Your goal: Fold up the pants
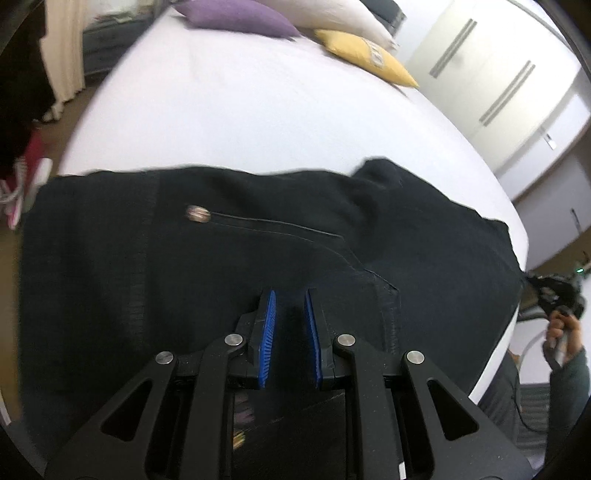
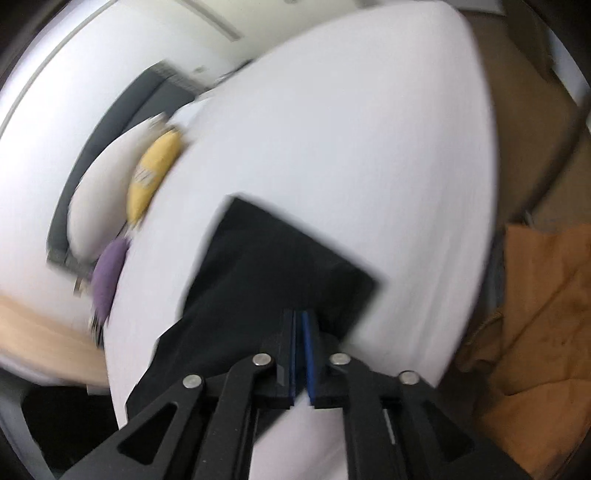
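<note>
Black pants (image 1: 221, 266) lie spread on a white bed (image 1: 240, 110), waist end with a metal button (image 1: 197, 214) and fly seam in the left wrist view. My left gripper (image 1: 290, 295) hovers just above the fabric near the crotch seam, its blue pads a small gap apart with nothing between them. In the right wrist view my right gripper (image 2: 300, 315) is shut on the edge of the pants (image 2: 266, 266), whose leg end lies flat on the bed (image 2: 332, 129). This view is blurred by motion.
Purple (image 1: 236, 16), white and yellow (image 1: 365, 55) pillows lie at the head of the bed. A white wardrobe (image 1: 498, 74) stands beyond. An orange-brown cloth (image 2: 535, 314) lies beside the bed. The person's other hand (image 1: 561, 332) shows at the bed's edge.
</note>
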`<action>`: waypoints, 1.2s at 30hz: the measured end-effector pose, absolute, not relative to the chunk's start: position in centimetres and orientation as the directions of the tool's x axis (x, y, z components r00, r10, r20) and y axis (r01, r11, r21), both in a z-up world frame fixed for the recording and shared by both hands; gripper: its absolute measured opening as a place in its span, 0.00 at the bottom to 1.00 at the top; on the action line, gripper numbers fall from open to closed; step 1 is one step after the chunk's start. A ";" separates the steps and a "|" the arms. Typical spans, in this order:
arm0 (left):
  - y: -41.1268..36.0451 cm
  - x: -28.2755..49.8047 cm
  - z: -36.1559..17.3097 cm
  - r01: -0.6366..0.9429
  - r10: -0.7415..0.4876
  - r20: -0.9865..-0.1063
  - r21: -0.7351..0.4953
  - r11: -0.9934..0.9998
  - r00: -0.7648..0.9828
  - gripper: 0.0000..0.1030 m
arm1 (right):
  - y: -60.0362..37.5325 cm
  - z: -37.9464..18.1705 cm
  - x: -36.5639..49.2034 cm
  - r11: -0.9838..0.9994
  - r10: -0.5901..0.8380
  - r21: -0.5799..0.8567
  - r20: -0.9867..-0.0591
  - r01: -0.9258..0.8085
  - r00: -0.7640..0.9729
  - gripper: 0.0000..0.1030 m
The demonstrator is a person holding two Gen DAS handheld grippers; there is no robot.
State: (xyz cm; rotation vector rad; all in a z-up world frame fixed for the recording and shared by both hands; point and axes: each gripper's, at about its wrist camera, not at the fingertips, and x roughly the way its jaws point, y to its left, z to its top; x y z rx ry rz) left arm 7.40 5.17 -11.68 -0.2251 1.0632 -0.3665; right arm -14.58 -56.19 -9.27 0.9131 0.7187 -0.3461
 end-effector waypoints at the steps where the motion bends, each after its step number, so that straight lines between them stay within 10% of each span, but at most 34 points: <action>1: 5.5 7.5 -11.3 0.176 -0.400 -0.802 -0.360 0.916 0.443 0.15 | -55.0 -8.5 -13.4 0.609 0.085 0.619 -0.672 0.496 0.735 0.14; 4: 6.0 8.8 -10.3 0.153 -0.400 -0.784 -0.374 0.915 0.475 0.15 | -46.4 -6.1 -6.4 0.686 0.379 0.697 -0.588 0.210 0.714 0.41; 11: 7.2 11.3 -12.9 0.093 -0.386 -0.810 -0.386 0.918 0.442 0.15 | -27.2 -9.3 7.3 0.643 0.733 0.759 -0.570 -0.105 0.371 0.43; 15: 7.9 11.1 -13.5 0.107 -0.422 -0.781 -0.423 0.900 0.461 0.15 | -23.6 -15.2 12.0 0.647 0.742 0.762 -0.621 -0.027 0.255 0.43; 19: 9.1 11.3 -14.0 0.102 -0.457 -0.748 -0.469 0.877 0.481 0.15 | -26.2 -19.1 13.9 0.660 0.695 0.747 -0.649 0.084 0.310 0.00; 23: 9.0 11.5 -14.4 0.100 -0.456 -0.741 -0.472 0.876 0.493 0.15 | -32.8 -18.4 12.4 0.662 0.554 0.721 -0.656 0.206 0.513 0.00; 31: 8.8 11.8 -14.8 0.100 -0.451 -0.735 -0.470 0.877 0.507 0.15 | -33.7 -14.2 3.6 0.628 0.654 0.776 -0.562 0.051 0.507 0.46; 33: 9.2 11.0 -14.9 0.099 -0.452 -0.735 -0.471 0.877 0.505 0.15 | -33.0 -15.6 0.8 0.640 0.650 0.765 -0.588 0.070 0.481 0.46; 36: 8.9 11.0 -14.8 0.101 -0.438 -0.745 -0.453 0.886 0.503 0.15 | -37.2 -18.0 -3.0 0.568 0.624 0.803 -0.563 0.180 0.543 0.13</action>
